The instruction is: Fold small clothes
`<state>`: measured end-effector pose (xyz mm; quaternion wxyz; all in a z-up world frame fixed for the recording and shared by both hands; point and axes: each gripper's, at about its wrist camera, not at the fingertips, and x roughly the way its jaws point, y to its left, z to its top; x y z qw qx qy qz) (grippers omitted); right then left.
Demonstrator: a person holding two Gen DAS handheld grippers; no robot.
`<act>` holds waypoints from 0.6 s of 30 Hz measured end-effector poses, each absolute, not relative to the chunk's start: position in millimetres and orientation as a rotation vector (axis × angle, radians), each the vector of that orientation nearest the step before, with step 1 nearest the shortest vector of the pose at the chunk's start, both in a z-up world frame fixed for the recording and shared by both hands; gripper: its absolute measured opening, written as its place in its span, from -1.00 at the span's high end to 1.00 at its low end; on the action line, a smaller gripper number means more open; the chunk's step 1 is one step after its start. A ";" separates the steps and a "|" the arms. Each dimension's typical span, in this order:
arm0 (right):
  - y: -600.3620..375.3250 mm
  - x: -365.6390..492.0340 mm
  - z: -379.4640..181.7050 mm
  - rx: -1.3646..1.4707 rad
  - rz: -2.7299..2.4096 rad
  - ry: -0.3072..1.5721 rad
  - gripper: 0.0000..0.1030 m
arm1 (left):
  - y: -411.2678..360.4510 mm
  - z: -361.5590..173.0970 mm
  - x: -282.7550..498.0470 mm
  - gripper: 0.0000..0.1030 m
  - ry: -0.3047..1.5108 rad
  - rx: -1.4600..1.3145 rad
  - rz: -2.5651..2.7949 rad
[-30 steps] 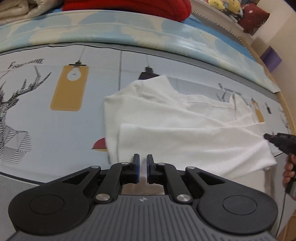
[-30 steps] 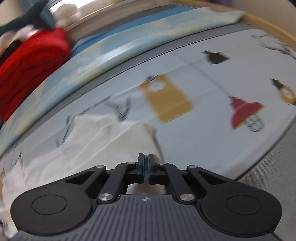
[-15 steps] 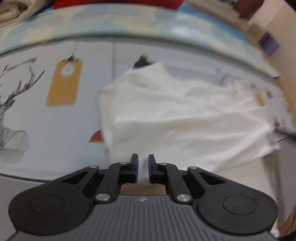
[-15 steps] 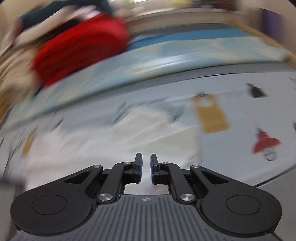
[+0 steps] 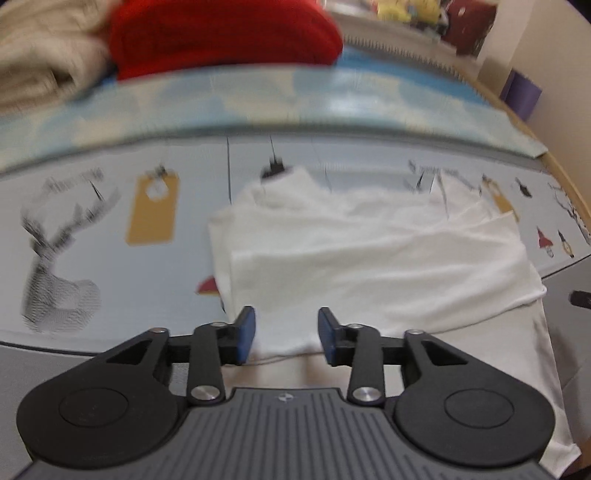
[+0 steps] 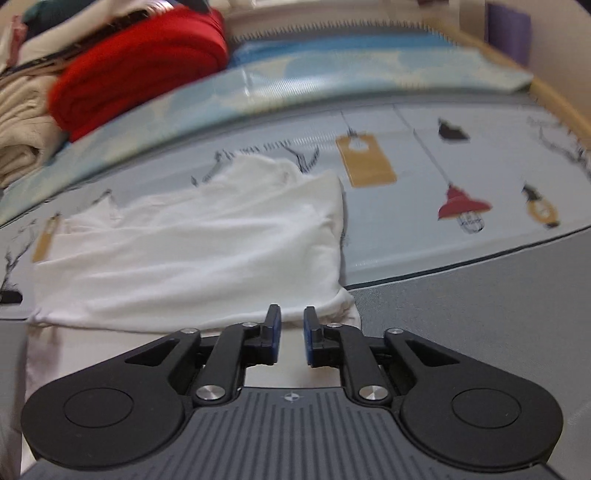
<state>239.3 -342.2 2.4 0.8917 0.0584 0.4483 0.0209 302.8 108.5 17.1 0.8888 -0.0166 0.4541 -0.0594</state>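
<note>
White garment (image 5: 369, 266) lies folded on the printed sheet (image 5: 92, 266) of the bed, at 12 o'clock of both grippers. Left gripper (image 5: 286, 334) jaws wide apart, empty. Right gripper (image 6: 291, 334) jaws slightly apart, empty. Red blanket (image 6: 140, 62) at 11 o'clock.

— What lies on the bed?
— A white cotton garment (image 5: 369, 258), folded over on itself, spread across a pale blue printed sheet (image 5: 110, 266) patterned with a stag and ochre lamp tags.

— And the tool?
— The left gripper (image 5: 286, 334), black with blue pads, hangs at the garment's near hem, jaws parted, nothing between them.

— Behind it?
— A red knitted blanket (image 5: 221, 33) beside a beige folded blanket (image 5: 40, 55), both blurred, past a light blue quilt edge (image 5: 332, 99).
</note>
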 end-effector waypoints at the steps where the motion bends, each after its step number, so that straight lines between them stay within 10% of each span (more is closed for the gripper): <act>1: -337.3 227.8 11.3 0.111 0.045 0.906 0.54 | 106.4 25.3 293.7 0.08 0.906 -0.026 -0.123; 15: -329.1 44.4 37.3 0.175 0.008 0.736 0.43 | 100.3 48.5 101.0 -0.47 0.716 -0.117 -0.110; 17: -330.2 24.6 22.5 0.165 -0.010 0.764 0.43 | 101.0 28.2 79.6 -0.13 0.784 -0.093 -0.114; 18: -330.9 16.0 16.1 0.161 -0.017 0.775 0.43 | 101.8 18.4 71.0 0.51 0.805 -0.061 -0.093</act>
